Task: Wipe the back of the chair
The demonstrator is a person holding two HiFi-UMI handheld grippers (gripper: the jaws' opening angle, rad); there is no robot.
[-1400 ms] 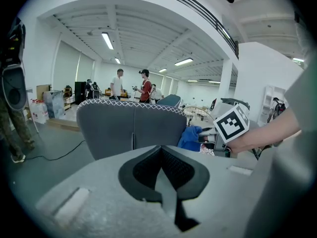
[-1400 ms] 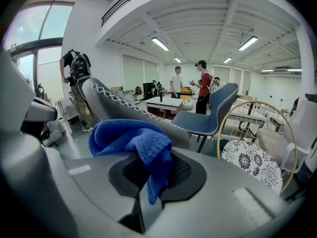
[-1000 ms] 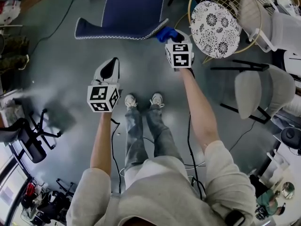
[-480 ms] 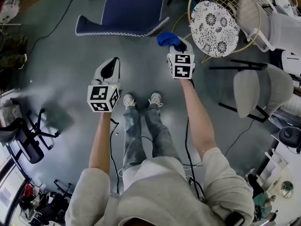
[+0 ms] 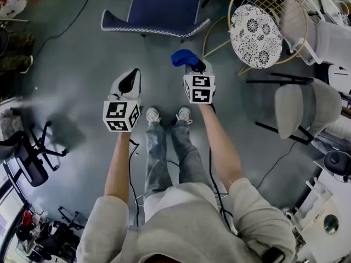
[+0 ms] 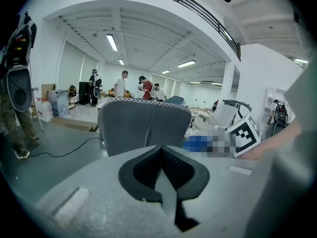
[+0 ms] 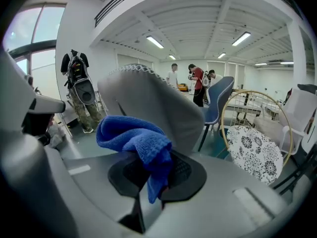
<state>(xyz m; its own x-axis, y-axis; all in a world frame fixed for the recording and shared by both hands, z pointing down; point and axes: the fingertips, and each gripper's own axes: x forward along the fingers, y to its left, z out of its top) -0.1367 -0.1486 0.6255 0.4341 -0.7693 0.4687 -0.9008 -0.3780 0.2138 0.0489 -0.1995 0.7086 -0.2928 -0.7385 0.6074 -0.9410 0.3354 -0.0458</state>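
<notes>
The blue chair (image 5: pixel 159 7) stands in front of me, its back's stitched top edge (image 5: pixel 153 30) toward me. My right gripper (image 5: pixel 191 66) is shut on a blue cloth (image 5: pixel 182 57), held in the air a short way off the back's right end. From the right gripper view the cloth (image 7: pixel 136 138) bunches over the jaws of my right gripper (image 7: pixel 156 175), with the chair back (image 7: pixel 158 108) close behind it. My left gripper (image 5: pixel 127 82) hangs lower left of the chair, shut and holding nothing. It (image 6: pixel 161 167) faces the chair back (image 6: pixel 143 125).
A round wire chair with a floral cushion (image 5: pixel 255 29) stands to the right, and a pale grey chair (image 5: pixel 299 108) is nearer on the right. A black office chair (image 5: pixel 30 163) is at left. A cable (image 5: pixel 71 21) crosses the floor. People (image 6: pixel 121 86) stand far off.
My right gripper with the cloth has drawn back from the right end of the chair's back, down and left toward me. The left gripper has hardly moved.
</notes>
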